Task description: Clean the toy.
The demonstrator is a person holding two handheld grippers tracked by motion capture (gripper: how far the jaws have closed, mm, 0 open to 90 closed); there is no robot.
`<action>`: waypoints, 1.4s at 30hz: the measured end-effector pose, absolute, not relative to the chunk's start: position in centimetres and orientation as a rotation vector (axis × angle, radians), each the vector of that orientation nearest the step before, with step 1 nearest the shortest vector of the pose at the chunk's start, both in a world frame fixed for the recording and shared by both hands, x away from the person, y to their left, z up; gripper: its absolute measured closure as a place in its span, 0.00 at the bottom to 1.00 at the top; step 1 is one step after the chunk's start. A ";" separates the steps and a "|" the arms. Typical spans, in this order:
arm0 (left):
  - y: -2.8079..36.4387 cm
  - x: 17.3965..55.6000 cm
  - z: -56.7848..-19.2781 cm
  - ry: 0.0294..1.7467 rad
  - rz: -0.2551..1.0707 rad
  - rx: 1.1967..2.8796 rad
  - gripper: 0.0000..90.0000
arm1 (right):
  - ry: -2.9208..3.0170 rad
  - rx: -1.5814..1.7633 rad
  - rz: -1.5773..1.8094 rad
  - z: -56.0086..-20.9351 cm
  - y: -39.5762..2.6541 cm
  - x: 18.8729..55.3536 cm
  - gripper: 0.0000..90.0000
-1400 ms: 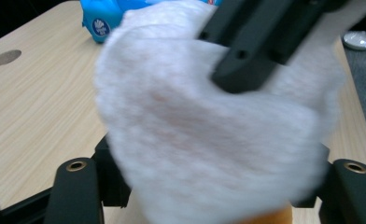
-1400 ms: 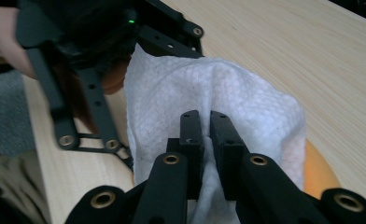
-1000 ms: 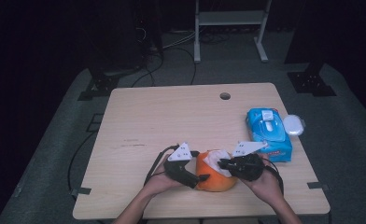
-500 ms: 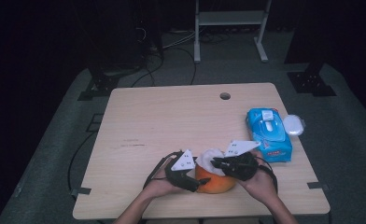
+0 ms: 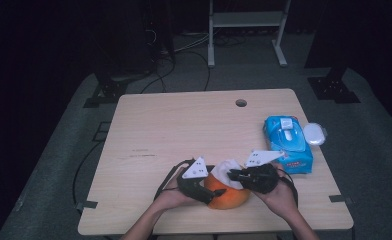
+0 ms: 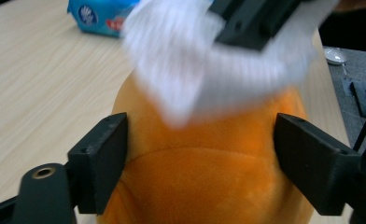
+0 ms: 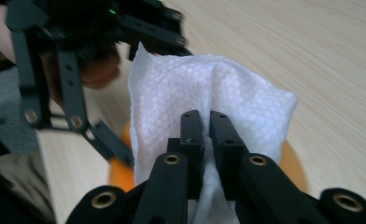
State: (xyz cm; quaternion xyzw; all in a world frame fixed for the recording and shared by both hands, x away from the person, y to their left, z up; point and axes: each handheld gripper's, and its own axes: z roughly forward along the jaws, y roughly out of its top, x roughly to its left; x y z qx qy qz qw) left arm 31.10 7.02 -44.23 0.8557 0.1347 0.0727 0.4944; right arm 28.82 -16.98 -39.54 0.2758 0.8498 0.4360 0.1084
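The orange toy [image 5: 227,194] sits at the near edge of the table [image 5: 184,130], between your two hands, with a white wipe [image 5: 230,170] draped over its top. In the left gripper view the toy [image 6: 209,177] bulges up between the two black jaws, and the wipe [image 6: 204,60] shows blurred above it. Your left gripper [image 5: 204,192] straddles the toy from the left; its jaws have just been opening a little, with the toy between them. The jaw at the left of that view lies against the plush, the other stands just beside it, and whether they press in I cannot tell. Your right gripper [image 7: 202,122] is clenched on the wipe [image 7: 209,93], a fold of it pinched between the jaws, holding it on the toy's upper side; in the high view this gripper [image 5: 234,176] comes in from the right. Orange [image 7: 120,177] peeks out beneath the cloth in the right gripper view, and your left gripper [image 7: 102,70] stands beyond it. Farther off, at the table's right side, lies the blue wipe pack [image 5: 288,144], and a white cap [image 5: 314,134] rests just beside it near the edge.
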 end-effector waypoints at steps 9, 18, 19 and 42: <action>7.3 31.8 -43.6 0.362 0.119 2.057 0.13 | 2.472 0.865 1.341 -40.1 -18.0 28.3 0.93; 7.9 32.0 -44.8 0.363 0.125 2.069 0.27 | 2.469 0.921 1.315 -41.0 -19.6 29.4 0.93; 8.0 32.0 -44.8 0.365 0.121 2.068 0.27 | 2.460 0.956 1.298 -41.4 -20.2 29.7 0.93; 8.5 31.7 -44.8 0.343 0.144 2.094 0.28 | 2.492 0.935 1.330 -41.4 -20.1 29.6 0.93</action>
